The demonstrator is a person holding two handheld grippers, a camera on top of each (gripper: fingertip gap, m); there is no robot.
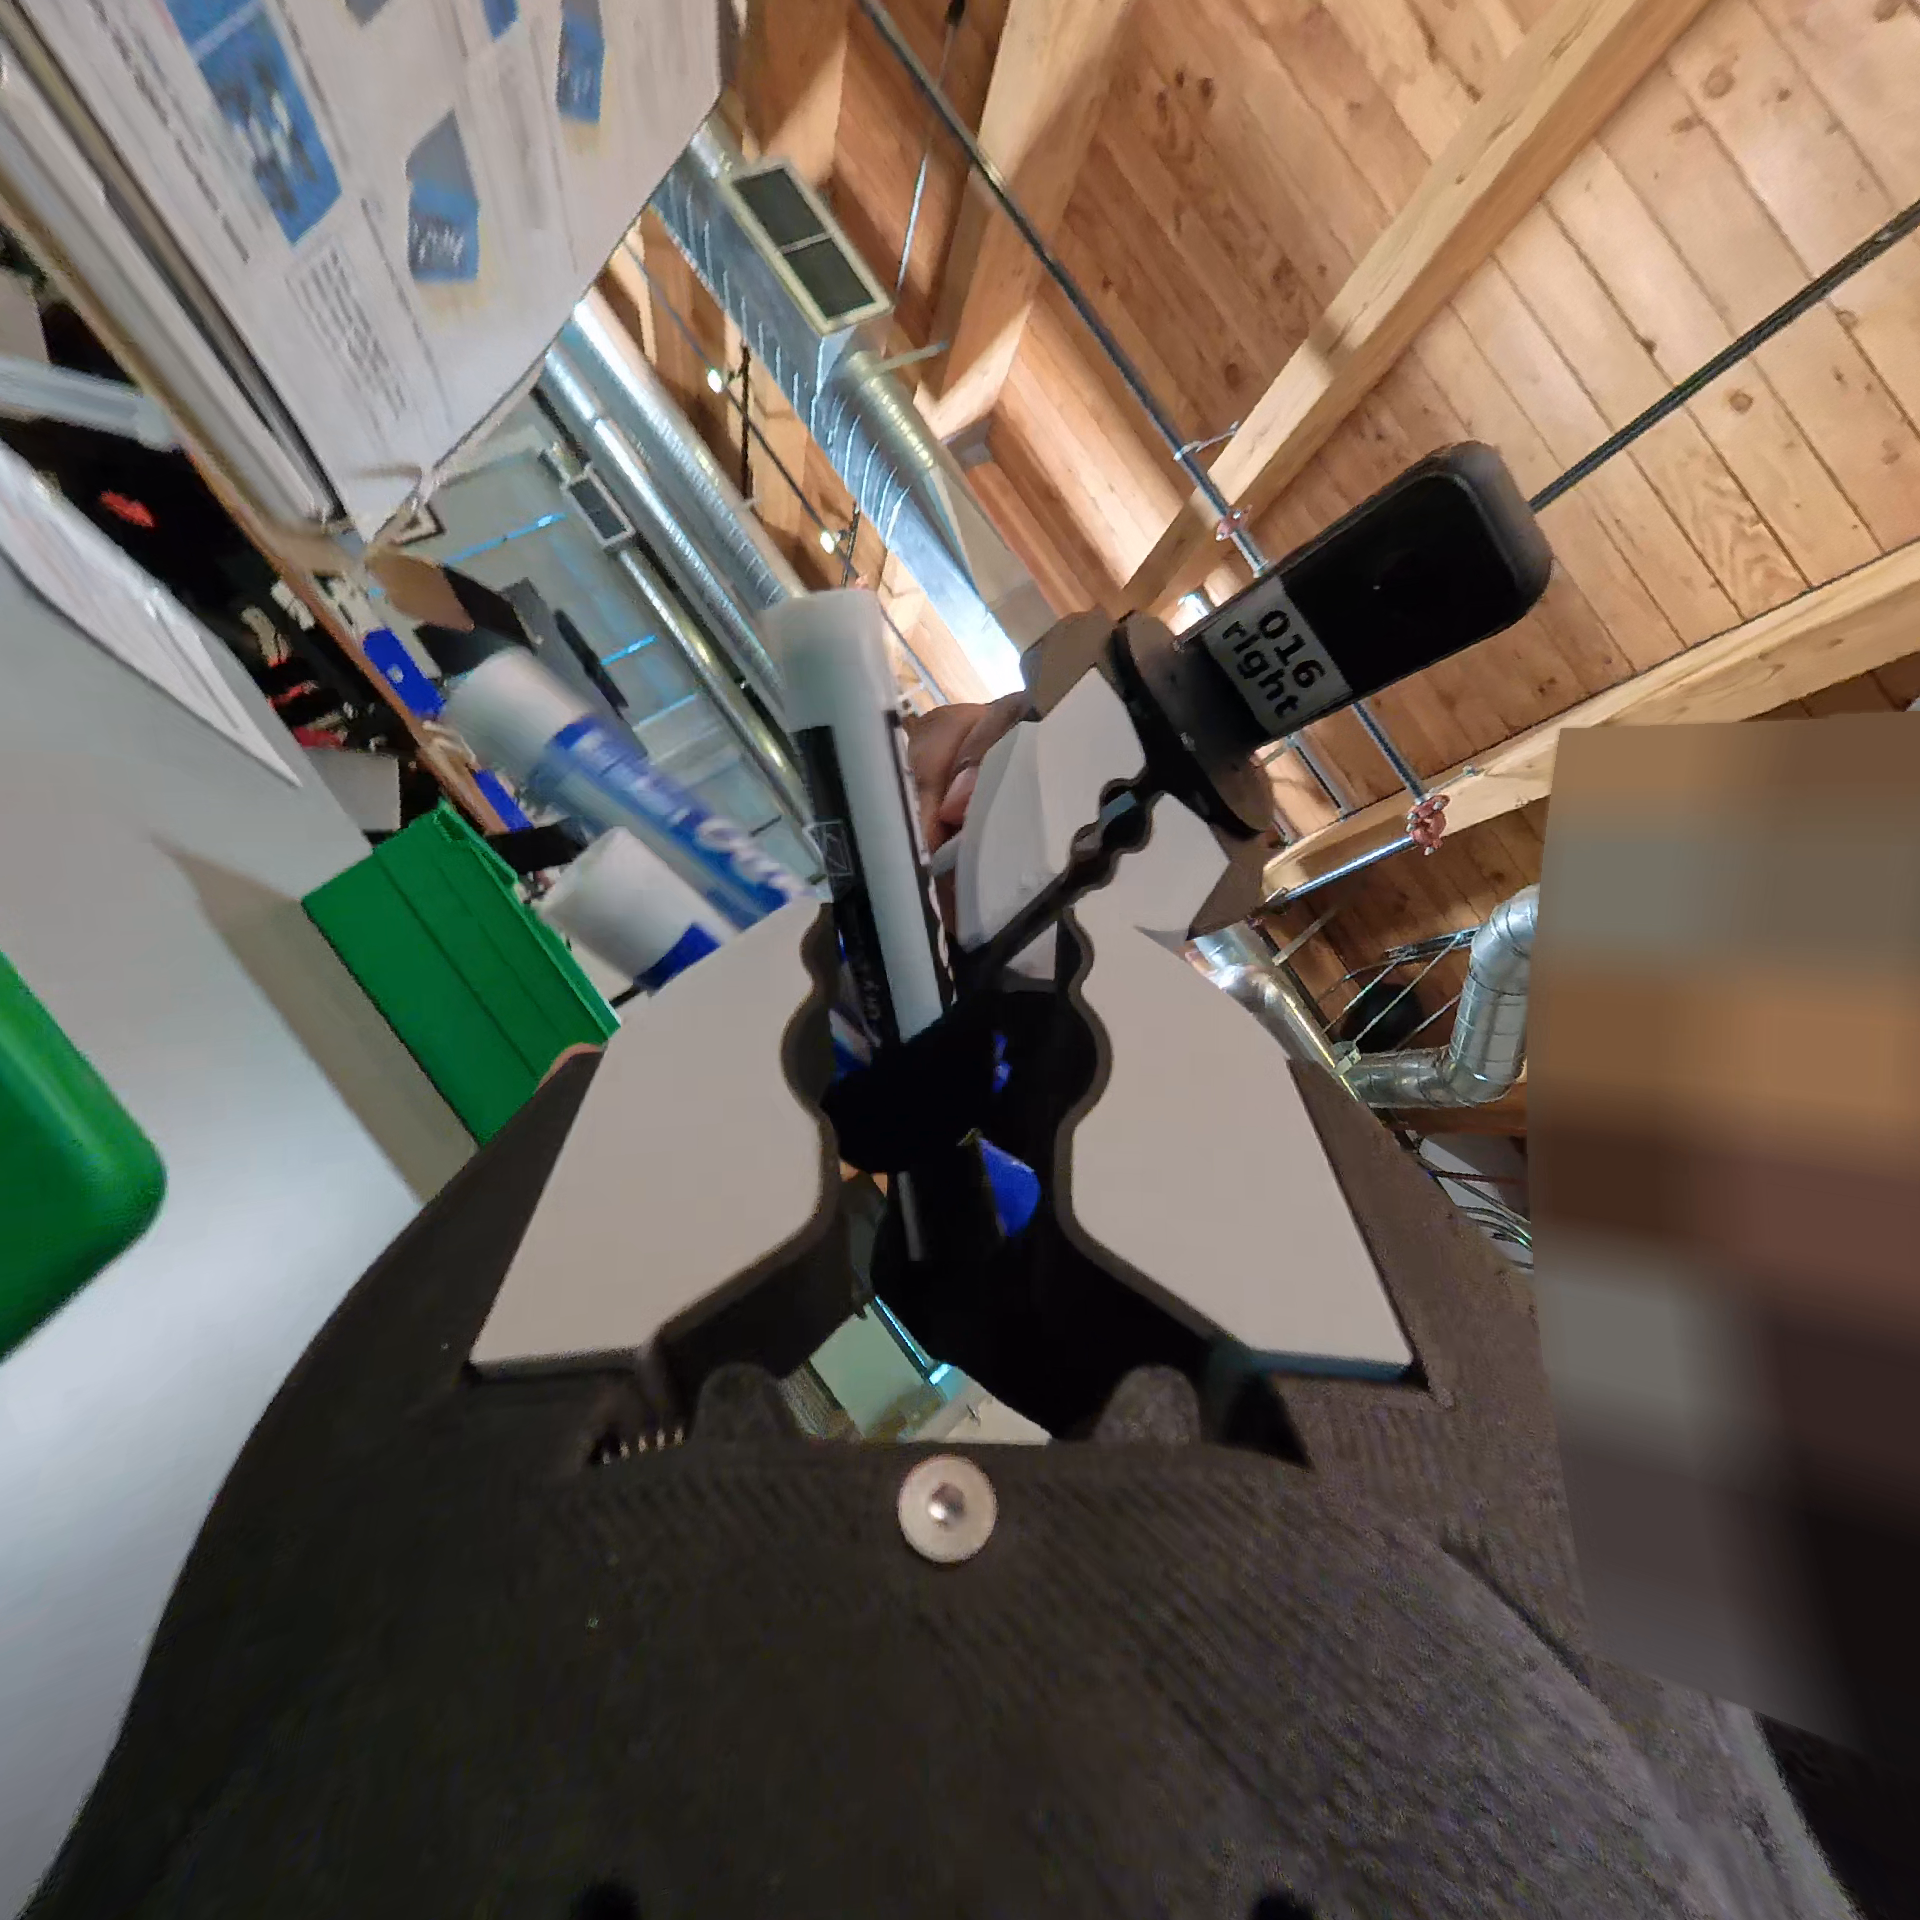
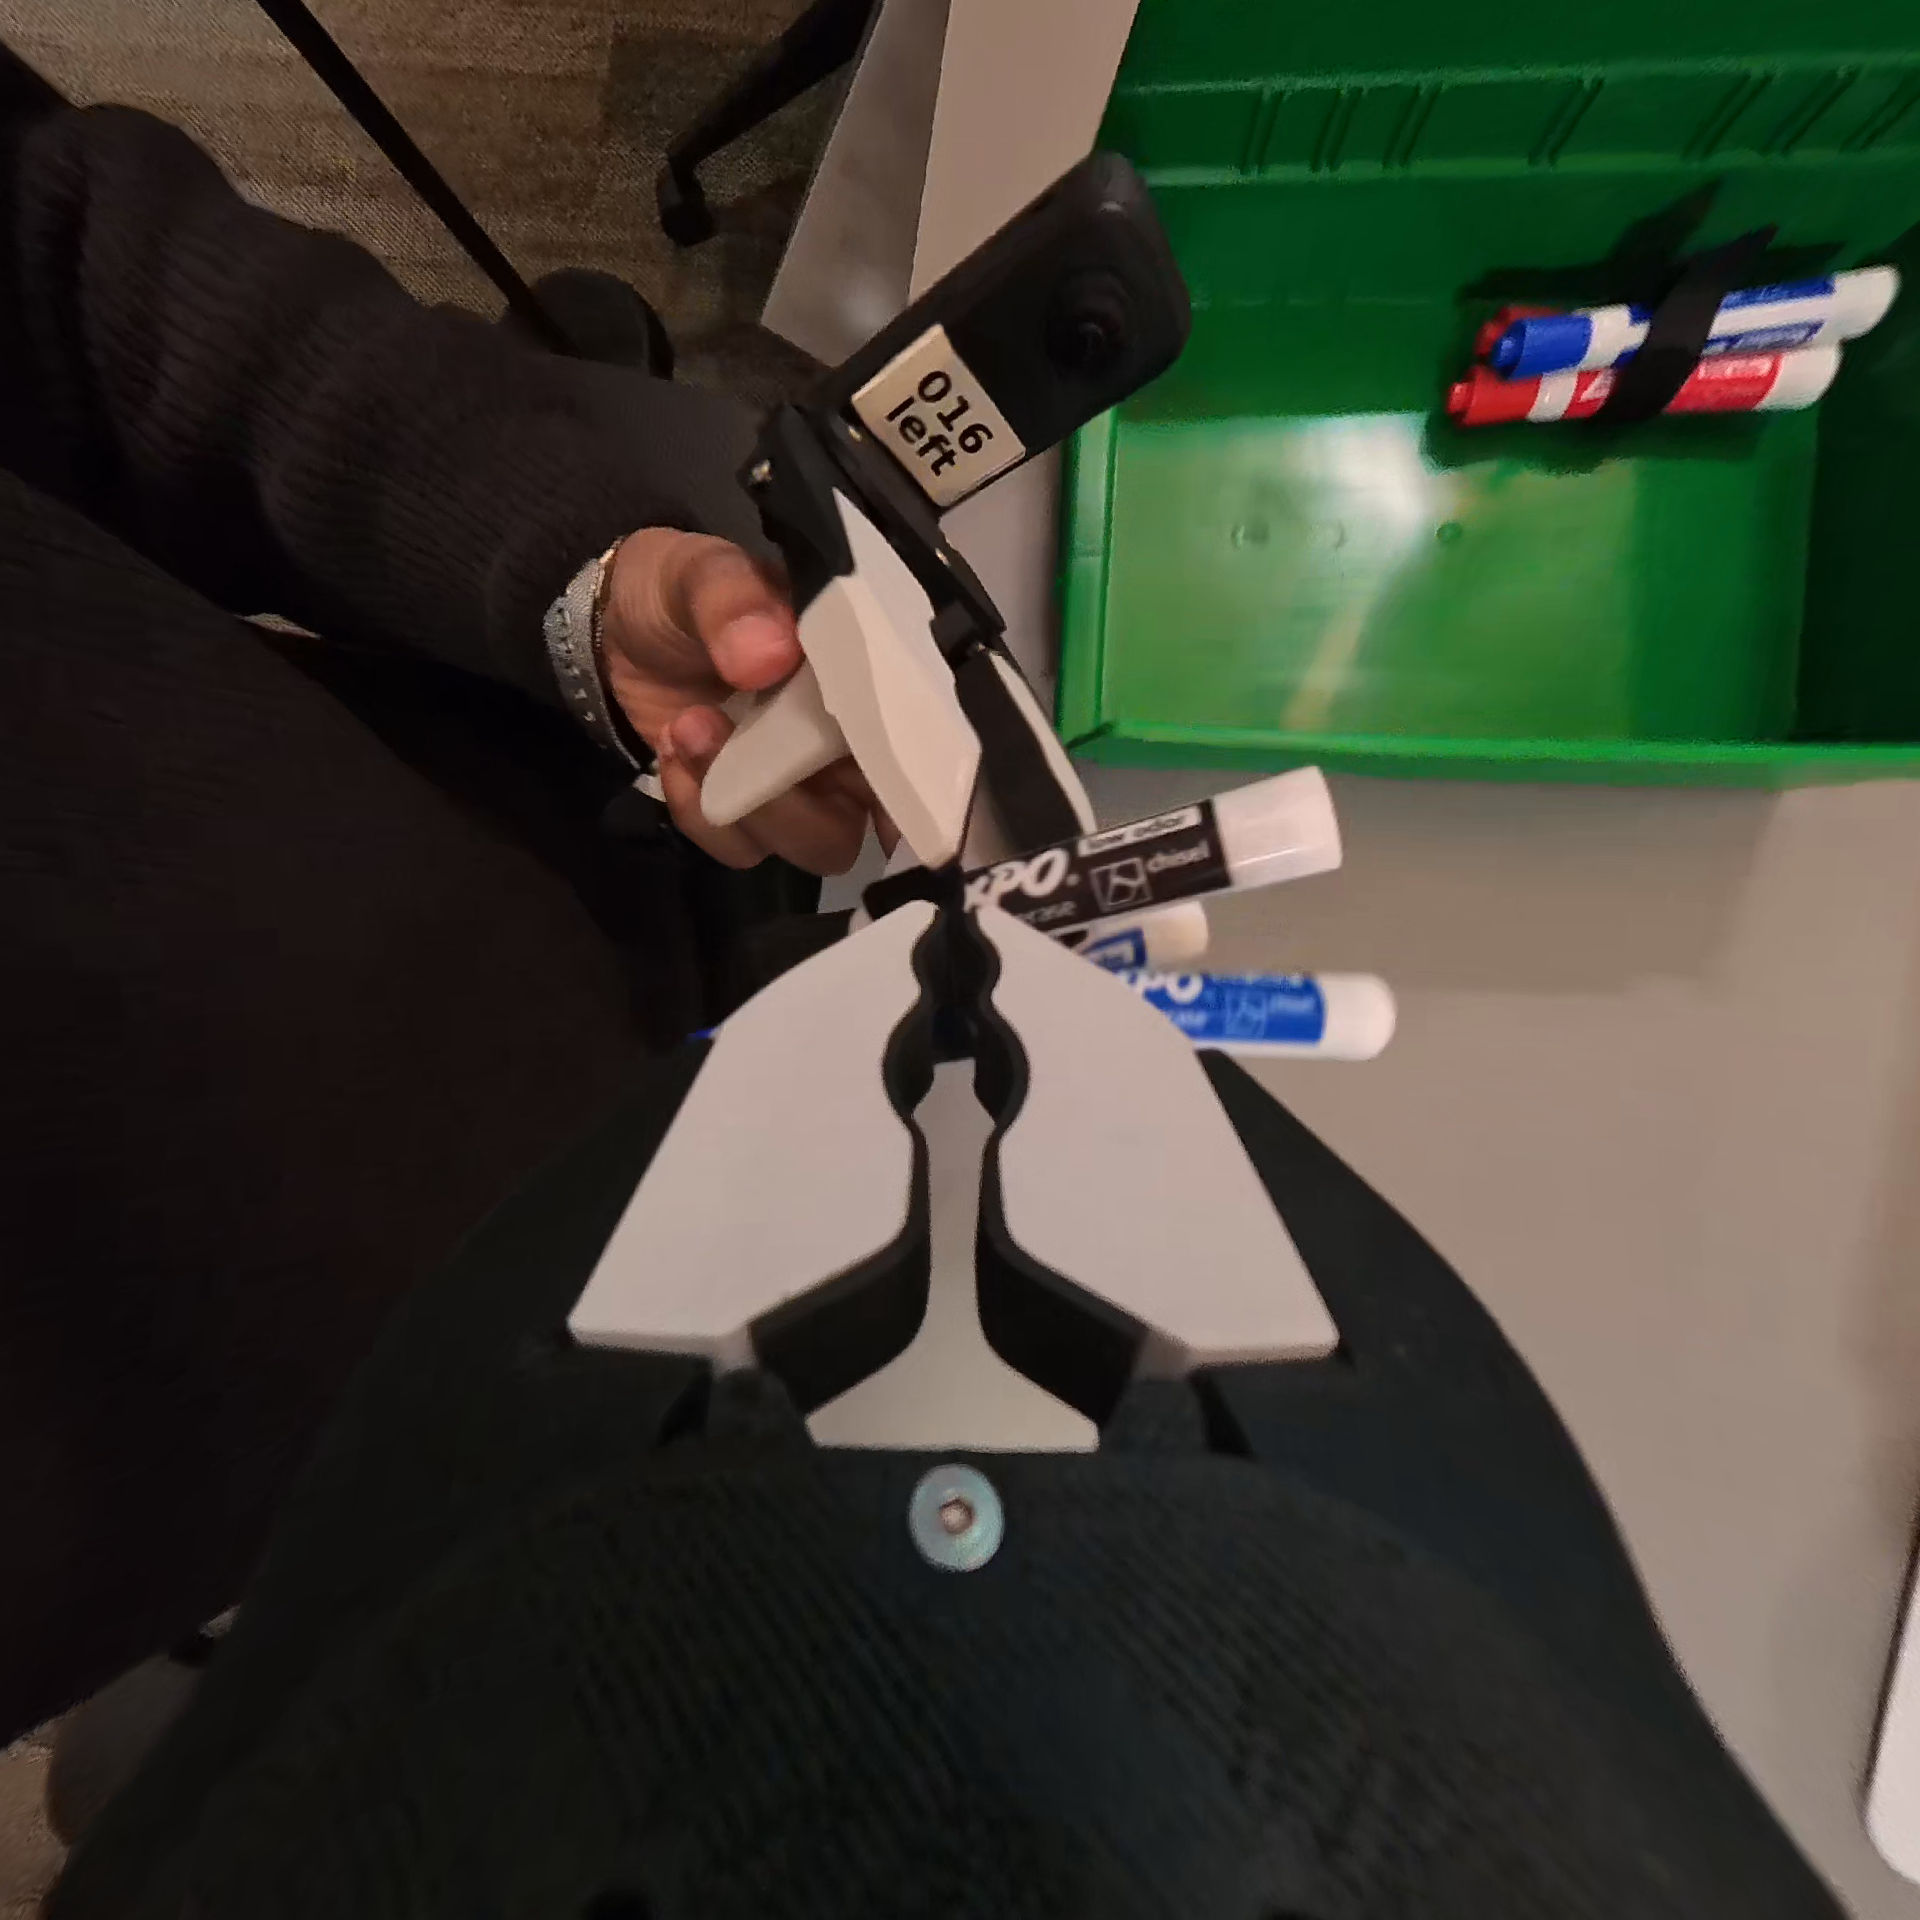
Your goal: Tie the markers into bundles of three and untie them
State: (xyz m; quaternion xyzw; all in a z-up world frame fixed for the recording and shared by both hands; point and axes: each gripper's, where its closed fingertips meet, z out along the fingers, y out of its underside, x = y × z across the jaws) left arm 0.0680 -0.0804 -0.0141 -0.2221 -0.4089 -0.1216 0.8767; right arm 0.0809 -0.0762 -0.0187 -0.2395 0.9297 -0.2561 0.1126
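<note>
Two-gripper hold above the counter (image 2: 1558,1195). My left gripper (image 1: 945,935) stands partly open, its fingers closed about a marker bundle (image 1: 883,831) of one black-labelled and two blue-labelled white markers, whose ends stick out past the fingertips toward 11 o'clock in the left wrist view. A black strap (image 1: 914,1081) wraps the bundle between those fingers. My right gripper (image 2: 951,925) is all but closed, its tips pinching that strap right at the bundle. It meets the left gripper tip to tip at the centre of the right wrist view. A hand (image 2: 707,665) in a black sleeve grips the left gripper's handle at 10 o'clock. In the right wrist view the markers' ends point toward 3 o'clock, near but not touching the front wall of a green bin (image 2: 1455,582) at 1 to 2 o'clock. A second strapped bundle (image 2: 1662,353) of red and blue markers lies in the bin's far part. Bare counter lies open from 3 to 5 o'clock. The counter's edge runs up toward 12 o'clock, with carpet floor (image 2: 582,114) beyond at 11 o'clock.
</note>
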